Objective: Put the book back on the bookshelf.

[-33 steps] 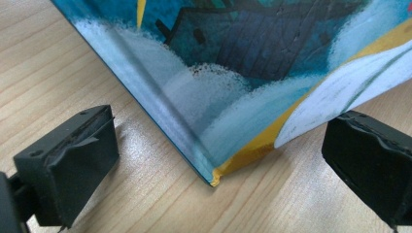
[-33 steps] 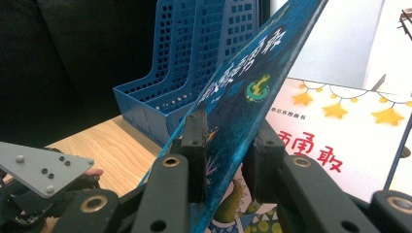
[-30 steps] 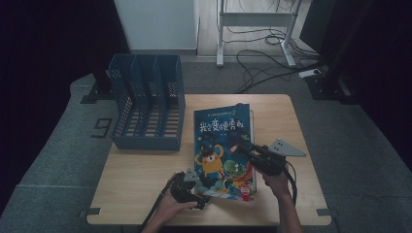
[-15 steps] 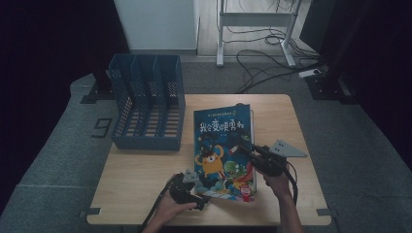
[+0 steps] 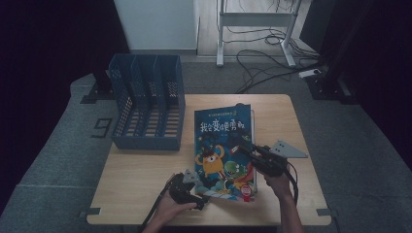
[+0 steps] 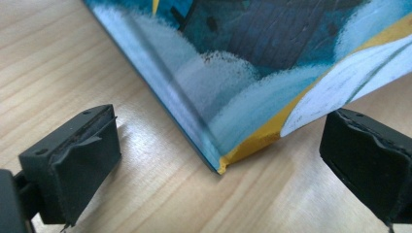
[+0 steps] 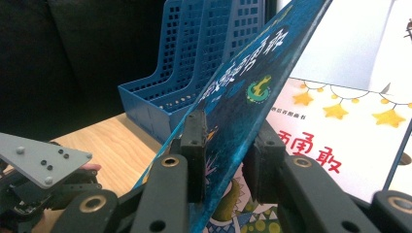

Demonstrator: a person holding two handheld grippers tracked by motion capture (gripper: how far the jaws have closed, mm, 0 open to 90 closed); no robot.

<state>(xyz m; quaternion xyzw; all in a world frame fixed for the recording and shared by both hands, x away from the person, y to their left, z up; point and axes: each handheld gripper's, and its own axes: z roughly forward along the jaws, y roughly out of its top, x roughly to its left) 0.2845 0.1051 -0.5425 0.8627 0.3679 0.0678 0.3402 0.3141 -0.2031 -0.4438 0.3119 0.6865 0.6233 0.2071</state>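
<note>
- On the table (image 5: 145, 184), right of the blue file rack (image 5: 148, 104), lies the picture book (image 5: 224, 145); long axis runs away from you, title at the far end.
- Your right gripper (image 7: 226, 155) pinches the front cover, lifted off the title page.
- Your left gripper (image 6: 214, 160) is spread, straddling the near spine corner, touching nothing.
- Cover looks thin, glossy and flexible, likely slippery; grip near the spine, where it's stiffer.

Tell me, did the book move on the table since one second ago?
No. The book lies at the same spot beside the blue file rack.
</note>
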